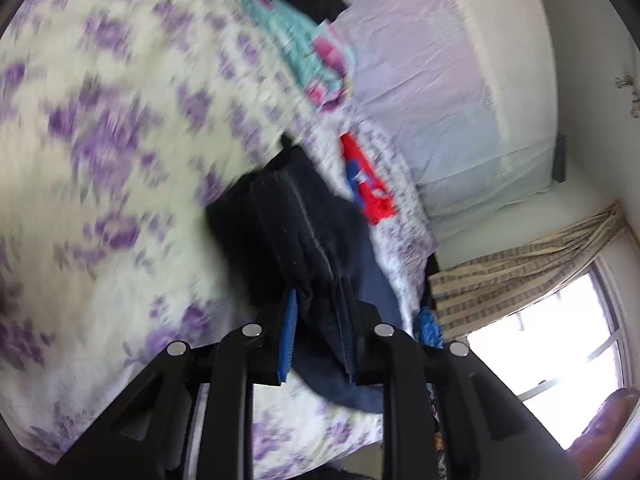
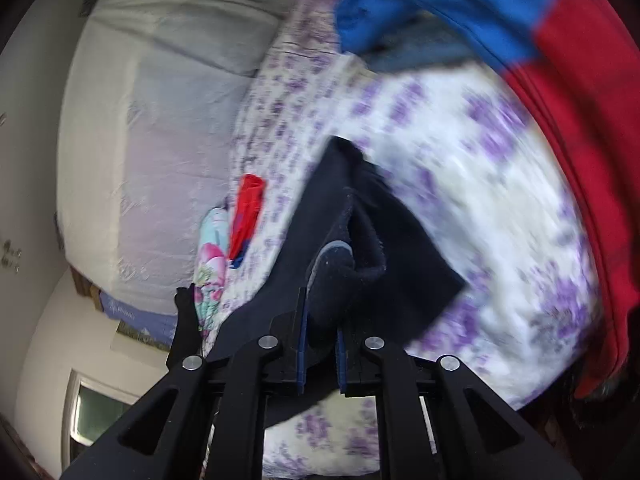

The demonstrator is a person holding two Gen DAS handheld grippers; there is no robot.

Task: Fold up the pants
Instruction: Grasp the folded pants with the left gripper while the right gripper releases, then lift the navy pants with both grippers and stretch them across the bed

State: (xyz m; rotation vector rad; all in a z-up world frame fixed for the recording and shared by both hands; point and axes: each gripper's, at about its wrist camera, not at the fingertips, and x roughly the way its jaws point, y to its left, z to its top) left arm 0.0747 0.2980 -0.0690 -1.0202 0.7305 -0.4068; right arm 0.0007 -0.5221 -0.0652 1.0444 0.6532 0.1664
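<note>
I have the pants (image 1: 316,240) gripped at both ends of one edge; in the left wrist view they run from the lower centre up toward the middle of the frame, a dark navy bundle hanging over the purple-flowered bedspread (image 1: 120,120); the left gripper (image 1: 320,336) has its jaws drawn narrow and pressed on a gathered thickness of the cloth, blue pads either side of it. In the right wrist view the right gripper (image 2: 320,344) is likewise pinched narrow on the pants (image 2: 360,240), which rise from the lower centre and fan out toward the middle right of the frame; a hem or cuff shows curled just above the pads.

I judge the fabric soft and limp, of middling weight like a knit or fleece; it droops and bunches, holds no shape of its own, and will sag between my two grips unless I keep it taut. It looks matte and not slippery, so a pinch through several layers should hold; the risk is a layer sliding out and spoiling the fold line. Best holds, I think, are the waistband and the leg hems, where seams give thickness.

Other clothes lie at the upper centre: a turquoise-and-pink piece (image 1: 316,56) and a red-and-blue garment (image 1: 366,184); both frames are blurred.
</note>
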